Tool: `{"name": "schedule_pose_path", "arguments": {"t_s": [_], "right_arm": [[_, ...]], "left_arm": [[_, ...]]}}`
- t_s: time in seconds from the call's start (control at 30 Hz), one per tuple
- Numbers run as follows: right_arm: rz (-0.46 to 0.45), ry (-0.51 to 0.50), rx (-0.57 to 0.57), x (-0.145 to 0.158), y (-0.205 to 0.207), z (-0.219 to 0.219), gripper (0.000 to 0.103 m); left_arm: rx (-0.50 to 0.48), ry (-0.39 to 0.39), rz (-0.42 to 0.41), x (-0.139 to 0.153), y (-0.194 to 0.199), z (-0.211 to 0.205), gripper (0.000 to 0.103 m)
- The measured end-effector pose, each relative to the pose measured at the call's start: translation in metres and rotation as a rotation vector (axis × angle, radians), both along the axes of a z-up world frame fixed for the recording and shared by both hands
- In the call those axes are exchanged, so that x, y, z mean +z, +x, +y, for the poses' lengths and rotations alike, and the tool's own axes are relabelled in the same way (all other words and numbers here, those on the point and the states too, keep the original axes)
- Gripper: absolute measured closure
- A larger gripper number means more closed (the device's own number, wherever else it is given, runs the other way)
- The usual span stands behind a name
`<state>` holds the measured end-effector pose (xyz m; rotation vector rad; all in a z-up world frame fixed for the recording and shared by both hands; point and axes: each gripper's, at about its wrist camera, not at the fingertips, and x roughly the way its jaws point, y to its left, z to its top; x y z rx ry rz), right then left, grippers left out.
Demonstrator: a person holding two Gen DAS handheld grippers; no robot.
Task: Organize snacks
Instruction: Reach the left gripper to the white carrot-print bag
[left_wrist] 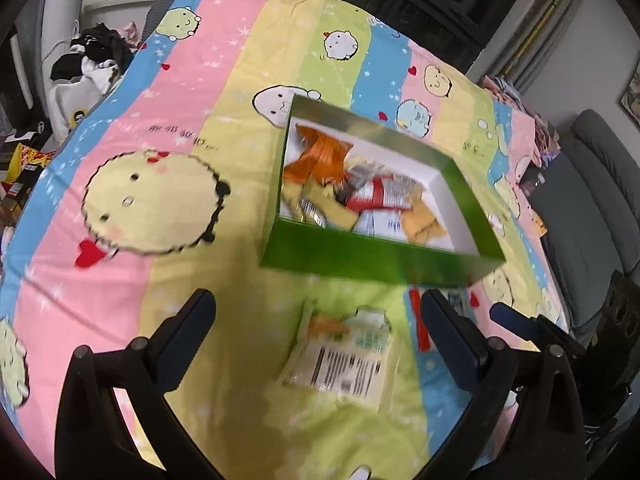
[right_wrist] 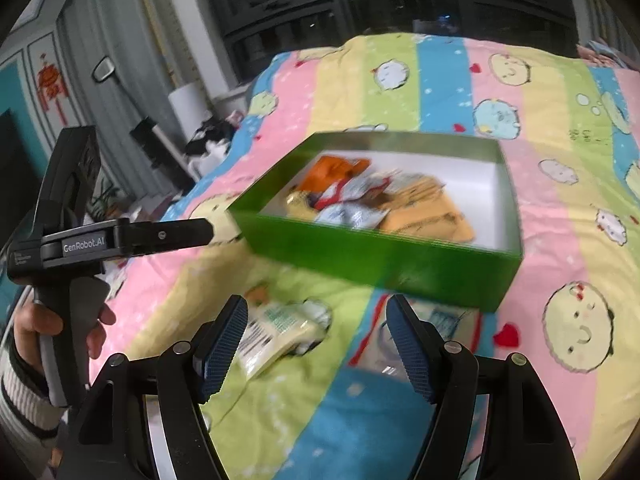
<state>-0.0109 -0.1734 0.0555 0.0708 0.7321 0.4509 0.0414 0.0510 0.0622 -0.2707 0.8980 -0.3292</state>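
Observation:
A green box (left_wrist: pixel 360 258) with a white inside sits on the striped cartoon bedsheet and holds several snack packets (left_wrist: pixel 352 192). It also shows in the right wrist view (right_wrist: pixel 372 256). A pale packet with a barcode (left_wrist: pixel 344 360) lies on the sheet in front of the box, between the open fingers of my left gripper (left_wrist: pixel 316 312). A red and white packet (left_wrist: pixel 420 320) lies by the box's near corner. My right gripper (right_wrist: pixel 316 320) is open and empty above the sheet, with the pale packet (right_wrist: pixel 276 332) to its left and the red and white packet (right_wrist: pixel 432 320) to its right.
The left gripper and the hand holding it show at the left of the right wrist view (right_wrist: pixel 80 240). A pile of clothes (left_wrist: pixel 96 56) lies off the bed's far left. A grey chair (left_wrist: pixel 592 208) stands to the right. Dark windows are behind the bed.

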Motion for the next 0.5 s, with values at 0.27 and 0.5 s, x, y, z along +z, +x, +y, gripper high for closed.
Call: {"name": "schedule_pose_path", "arguments": {"t_s": [0.27, 0.5], "right_arm": [[0.047, -0.037, 0.066, -0.021, -0.024, 0.026, 0.031], [0.092, -0.077, 0.089, -0.036, -0.033, 0.035, 0.031]], "left_arm": [[0.016, 0.05, 0.003, -0.012, -0.034, 0.001, 0.001], [-0.009, 0.109, 0.016, -0.021, -0.045, -0.006, 0.001]]}}
